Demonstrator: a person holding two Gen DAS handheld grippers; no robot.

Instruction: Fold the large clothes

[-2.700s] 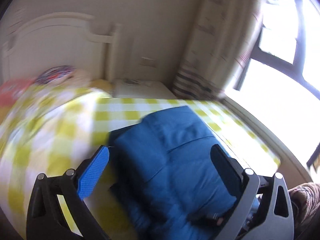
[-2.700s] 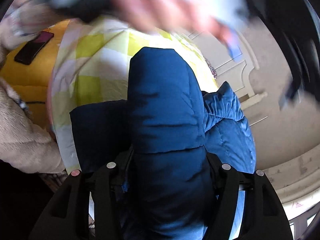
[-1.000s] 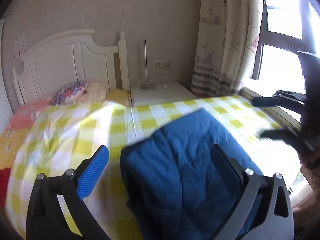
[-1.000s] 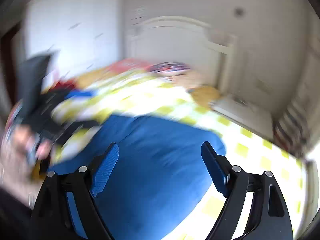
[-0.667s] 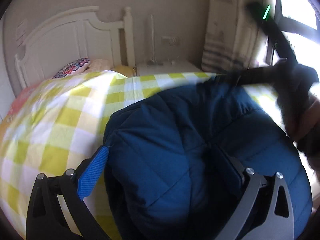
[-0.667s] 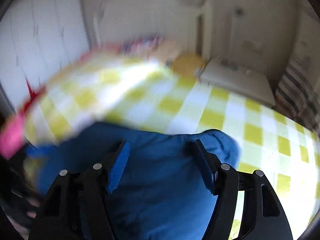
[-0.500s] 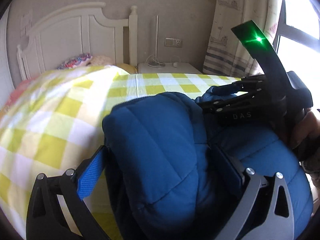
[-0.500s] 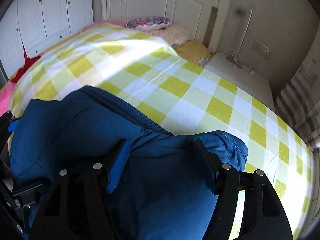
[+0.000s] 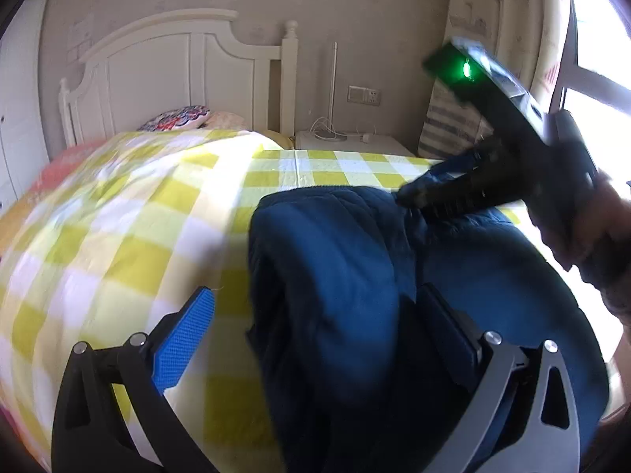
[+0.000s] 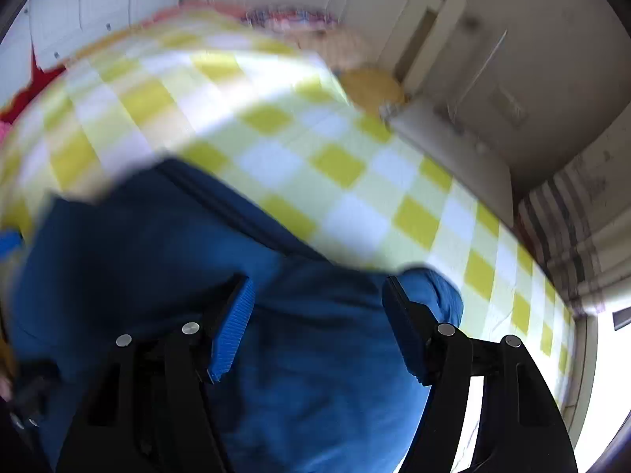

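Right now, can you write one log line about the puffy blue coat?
item: puffy blue quilted jacket, bundled on yellow-checked bedspread | left gripper: open, jacket fold between fingers | right gripper: closed on jacket

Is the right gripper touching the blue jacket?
Touching. The left wrist view shows the right gripper with its tips pressed into a bunched ridge of the blue jacket.
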